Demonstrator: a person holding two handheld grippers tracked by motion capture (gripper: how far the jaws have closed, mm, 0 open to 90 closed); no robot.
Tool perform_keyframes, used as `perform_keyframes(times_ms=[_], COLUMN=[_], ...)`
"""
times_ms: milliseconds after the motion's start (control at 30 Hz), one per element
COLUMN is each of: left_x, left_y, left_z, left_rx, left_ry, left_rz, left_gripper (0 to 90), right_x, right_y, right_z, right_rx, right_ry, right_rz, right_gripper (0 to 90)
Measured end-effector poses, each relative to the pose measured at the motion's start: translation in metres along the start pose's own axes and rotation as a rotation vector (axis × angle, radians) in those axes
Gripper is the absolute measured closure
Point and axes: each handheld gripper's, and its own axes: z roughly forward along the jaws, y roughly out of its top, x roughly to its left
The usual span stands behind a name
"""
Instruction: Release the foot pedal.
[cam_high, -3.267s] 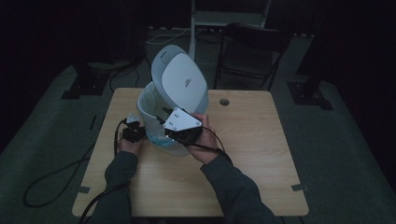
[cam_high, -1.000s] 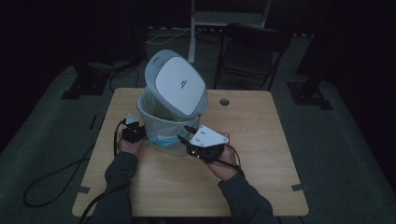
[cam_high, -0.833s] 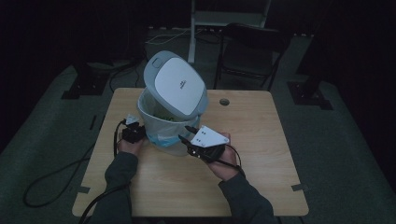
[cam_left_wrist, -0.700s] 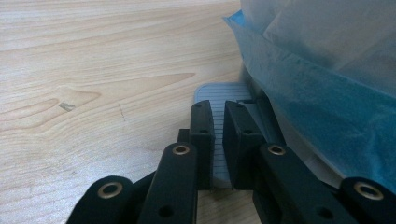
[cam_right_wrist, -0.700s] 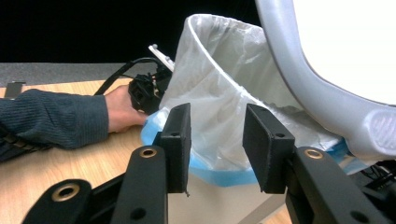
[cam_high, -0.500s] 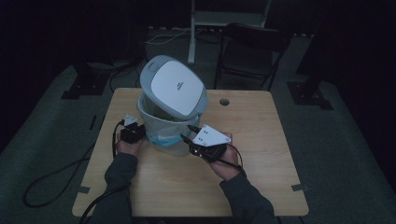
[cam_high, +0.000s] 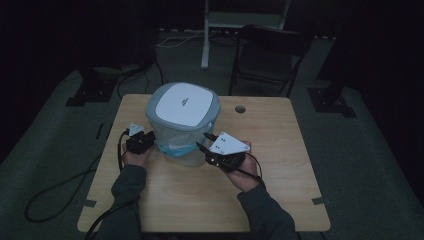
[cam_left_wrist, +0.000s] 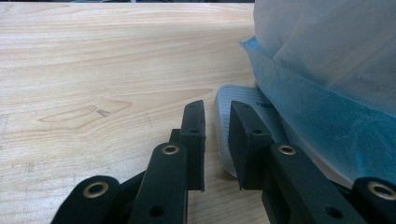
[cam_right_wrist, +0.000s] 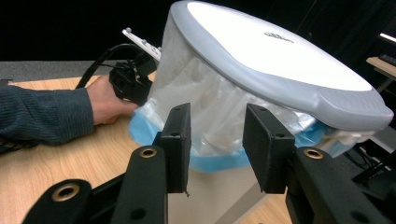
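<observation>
A small bin (cam_high: 184, 125) with a grey-rimmed white lid (cam_high: 183, 105) stands on the wooden table (cam_high: 280, 150), a little to the 10 o'clock side of the table's middle in the high view. The lid sits flat on top. Under it a clear liner bag (cam_right_wrist: 205, 112) hangs down the wall, its blue hem (cam_right_wrist: 219, 161) bunched around the lower body.

The left gripper (cam_high: 142, 142) sits low at the bin's 8 o'clock, held by the left hand (cam_high: 135, 156), its cable trailing off the table edge toward 7 o'clock. In the left gripper view its jaws (cam_left_wrist: 217, 140) have just been opening and now stand a narrow gap apart, with the grey ribbed pedal (cam_left_wrist: 233, 114) at the bin's foot lying just beyond the tips; nothing is pressed between the pads. The blue hem hangs right above the right-hand jaw (close enough to crowd it).

The right gripper (cam_high: 206, 141) lies at the bin's 4 o'clock, its grey plate uppermost, carried by the right hand (cam_high: 240, 167). In the right gripper view its jaws (cam_right_wrist: 215, 140) stand moderately apart and empty, pointing at the bagged wall just short of it.

Other things: a round cable hole (cam_high: 240, 108) in the tabletop at the bin's 2 o'clock, a dark folding chair (cam_high: 270, 50) beyond the table at 1 o'clock, and a pale stand post (cam_high: 206, 35) at 12 o'clock. The floor around is dim.
</observation>
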Motion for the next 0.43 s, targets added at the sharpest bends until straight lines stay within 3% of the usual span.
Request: perform_keyframes(times_ms=[333,433], left_x=[0.000,0.000], left_y=[0.000,0.000], left_z=[0.000,0.000], left_rx=[-0.002,-0.005], left_ry=[0.000,0.000], left_rz=[-0.001,-0.002], left_gripper=[72.5,71.5], right_x=[-0.014,-0.020], right_y=[-0.009,-0.014], right_z=[-0.002,-0.003], right_rx=[0.020,0.032], right_ry=[-0.028,-0.048], right_rz=[0.027,0.039], right_gripper=[61.0,57.4])
